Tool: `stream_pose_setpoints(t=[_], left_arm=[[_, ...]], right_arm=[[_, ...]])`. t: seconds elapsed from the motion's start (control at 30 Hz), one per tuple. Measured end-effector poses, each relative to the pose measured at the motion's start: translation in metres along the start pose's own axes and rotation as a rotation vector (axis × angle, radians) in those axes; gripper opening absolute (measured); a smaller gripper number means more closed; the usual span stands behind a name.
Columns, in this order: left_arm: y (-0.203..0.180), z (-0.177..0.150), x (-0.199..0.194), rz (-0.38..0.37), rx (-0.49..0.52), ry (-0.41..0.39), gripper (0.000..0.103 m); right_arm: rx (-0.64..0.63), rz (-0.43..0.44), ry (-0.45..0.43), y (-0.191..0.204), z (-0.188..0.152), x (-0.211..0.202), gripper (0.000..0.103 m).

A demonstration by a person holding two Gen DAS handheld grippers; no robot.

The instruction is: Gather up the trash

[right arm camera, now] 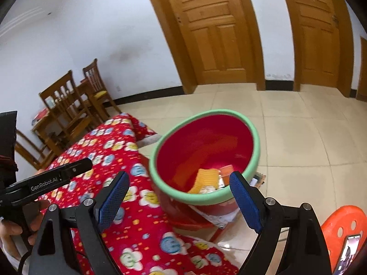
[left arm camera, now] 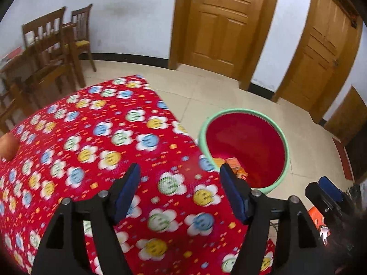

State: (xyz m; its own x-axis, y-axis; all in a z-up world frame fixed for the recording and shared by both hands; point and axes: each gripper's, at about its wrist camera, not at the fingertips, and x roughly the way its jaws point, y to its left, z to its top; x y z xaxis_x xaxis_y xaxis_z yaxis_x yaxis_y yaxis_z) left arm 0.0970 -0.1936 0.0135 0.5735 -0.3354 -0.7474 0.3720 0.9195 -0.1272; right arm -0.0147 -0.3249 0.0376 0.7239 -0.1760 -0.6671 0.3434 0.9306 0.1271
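Note:
A red bin with a green rim (left arm camera: 243,111) (right arm camera: 252,137) stands on the floor against the table's right edge. Orange and yellow wrappers (left arm camera: 234,162) (right arm camera: 206,178) lie at its bottom. My left gripper (left arm camera: 180,169) hangs open over the red flowered tablecloth (left arm camera: 91,137), just left of the bin, with nothing between its blue pads. My right gripper (right arm camera: 180,176) is open and empty too, hovering in front of the bin's near rim. A round orange-red thing (left arm camera: 8,146) sits on the cloth at the far left edge, partly cut off.
Wooden chairs (left arm camera: 52,52) and a small table stand behind the table on the left. Two wooden doors (right arm camera: 213,29) close the back wall. An orange plastic stool (right arm camera: 339,224) with a phone (right arm camera: 349,249) on it is at the lower right. A hand (right arm camera: 13,229) holds the left gripper's handle.

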Motion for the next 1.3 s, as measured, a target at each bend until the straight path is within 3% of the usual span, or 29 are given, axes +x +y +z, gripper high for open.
stream_pose_setpoints(t=[0.47,0.77,1.3], left_arm=[[0.017,-0.037,-0.071,0.119,-0.095,-0.098,0.083],[0.037,-0.064,-0.109,0.199,-0.159,-0.137,0.084],[0.052,-0.099,-0.118,0.268,-0.190,-0.139,0.084]], right_arm=[[-0.111,0.099,-0.013,0.058,-0.023,-0.028,0.090],[-0.158,0.139,-0.006,0.087,-0.042,-0.036,0.093],[-0.207,0.121,0.009,0.108,-0.065,-0.032,0.093]])
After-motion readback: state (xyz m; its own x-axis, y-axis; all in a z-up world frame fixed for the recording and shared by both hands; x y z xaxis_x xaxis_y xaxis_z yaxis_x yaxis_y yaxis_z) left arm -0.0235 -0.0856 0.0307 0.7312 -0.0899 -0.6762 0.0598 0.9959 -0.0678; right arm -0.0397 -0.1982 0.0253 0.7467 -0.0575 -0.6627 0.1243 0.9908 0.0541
